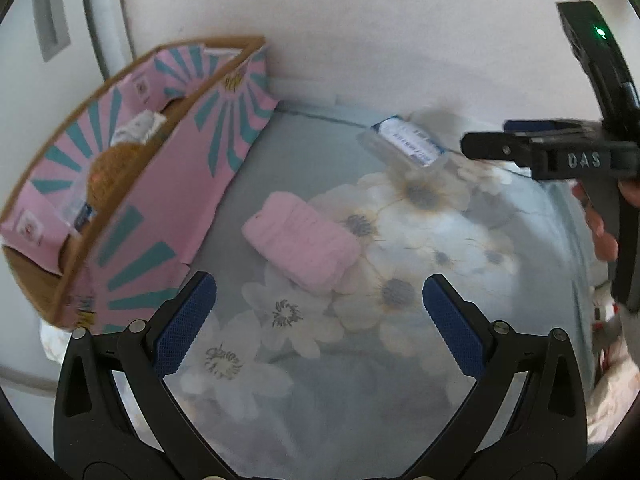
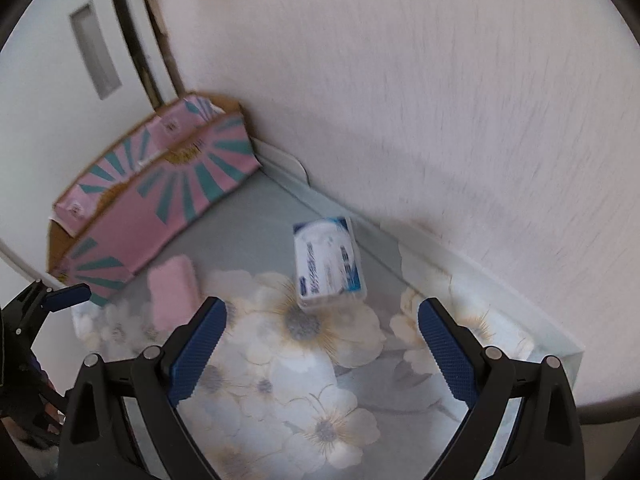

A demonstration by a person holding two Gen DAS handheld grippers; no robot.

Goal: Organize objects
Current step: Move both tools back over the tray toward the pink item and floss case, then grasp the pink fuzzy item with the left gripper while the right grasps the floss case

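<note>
Far left, a pink cardboard box (image 1: 132, 184) with teal sunburst stripes stands open-topped against the white wall (image 1: 360, 32), and there's a brown knitted item (image 1: 108, 172) plus some white fabric (image 1: 138, 128) sitting inside it. From the right wrist view the same box (image 2: 160, 220) sits in the corner where the wall (image 2: 440, 100) meets a white door (image 2: 60, 80).

Moving right, a folded pink towel (image 1: 300, 240) lies on the floral bedsheet (image 1: 320, 400), just beside the box and apart from it. The left hand-held gripper (image 1: 320, 324) hovers over the sheet on the near side of the towel, jaws spread wide, nothing between its blue pads (image 1: 188, 320).

Right again: a white-and-blue tissue pack (image 1: 408, 144) rests flat on the sheet near the wall, well apart from the towel. In the right wrist view that pack (image 2: 328, 264) lies ahead of the right hand-held gripper (image 2: 322, 344), which is also released, jaws wide, empty, its pads (image 2: 200, 344) above the flower print (image 2: 304, 320). The towel (image 2: 172, 292) shows just past its left finger.

At the far right of the left wrist view, the right hand-held gripper (image 1: 488, 136) comes in side-on, close to the pack; contact is unclear in the blur.
</note>
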